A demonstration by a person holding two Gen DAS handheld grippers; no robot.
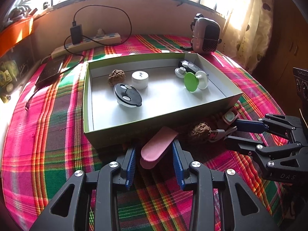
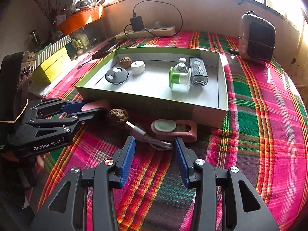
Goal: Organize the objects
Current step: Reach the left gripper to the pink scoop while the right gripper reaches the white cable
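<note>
Right now my left gripper has its pads either side of a pink case just in front of the box, though I can't tell if they press it. My right gripper is spread, empty, around a gray cable beside a pink clip and a walnut.

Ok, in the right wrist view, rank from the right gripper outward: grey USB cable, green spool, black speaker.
1. grey USB cable, on the cloth between the jaws' tips.
2. green spool, inside the box.
3. black speaker, far right, beyond the box.
</note>
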